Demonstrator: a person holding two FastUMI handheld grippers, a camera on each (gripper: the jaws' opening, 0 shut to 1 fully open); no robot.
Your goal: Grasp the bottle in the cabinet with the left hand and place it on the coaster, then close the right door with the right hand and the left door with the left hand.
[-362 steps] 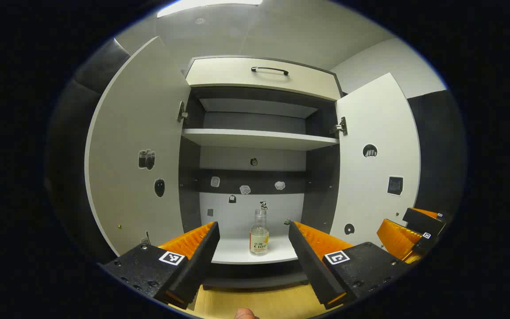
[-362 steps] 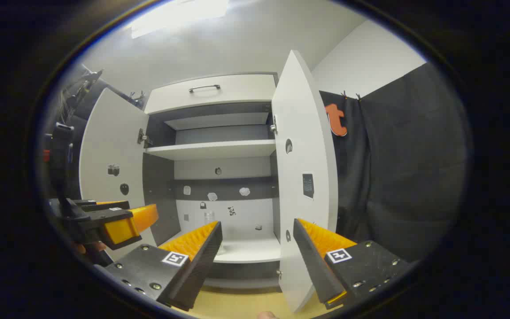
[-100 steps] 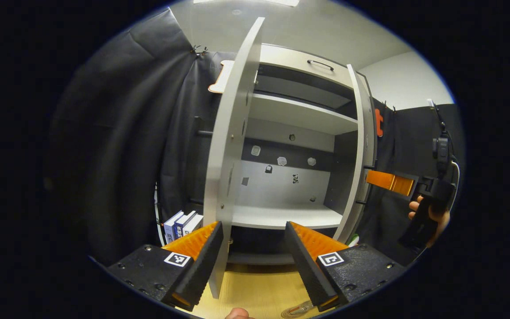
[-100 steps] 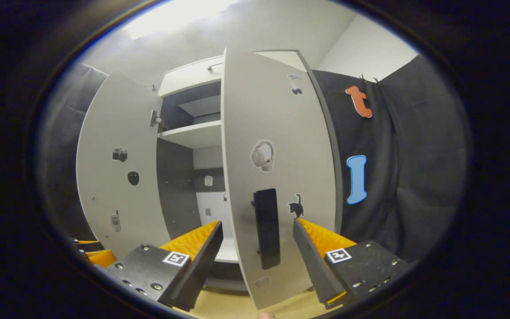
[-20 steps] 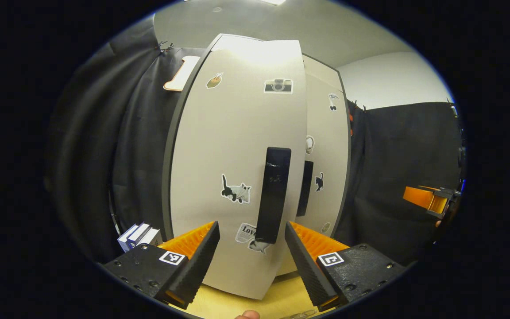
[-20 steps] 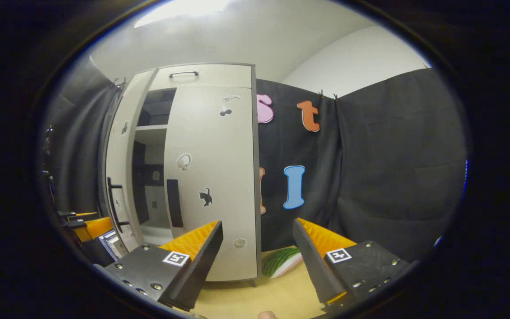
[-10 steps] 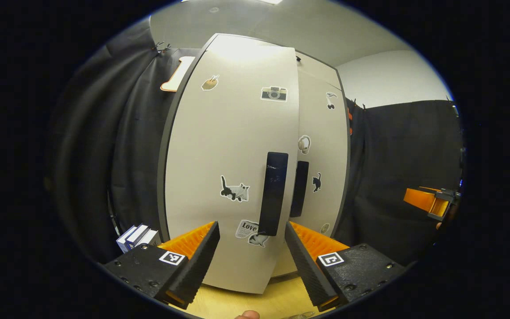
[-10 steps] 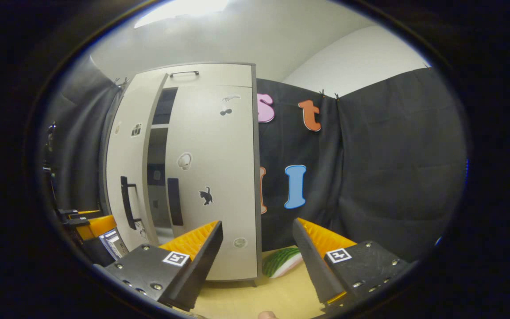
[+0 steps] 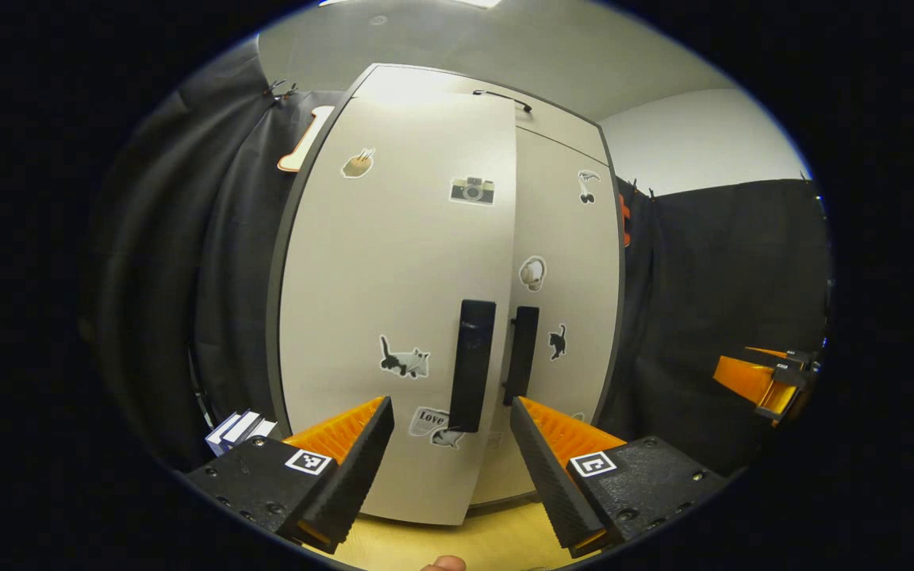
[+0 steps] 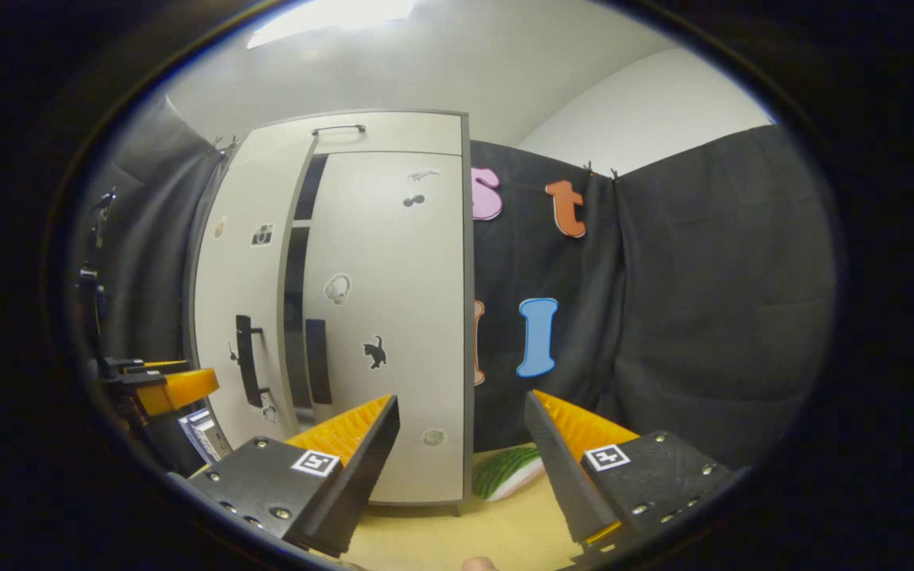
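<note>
While the left door (image 9: 393, 317) hangs just short of flush in the left gripper view, I'd press beside its handle (image 9: 470, 365) with my left gripper (image 9: 449, 452), fingers apart and empty, until it meets the shut right door (image 9: 564, 301). From the right gripper view, my right gripper (image 10: 461, 456) is spread, holding nothing, and a dark slit (image 10: 296, 317) into the cabinet remains; I can't see its contents, the bottle or the coaster.

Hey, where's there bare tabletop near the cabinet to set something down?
Bare wood lies in front of the cabinet, between the right gripper fingers, and left of the green striped object. It is crowded by the books at the cabinet's left side.
</note>
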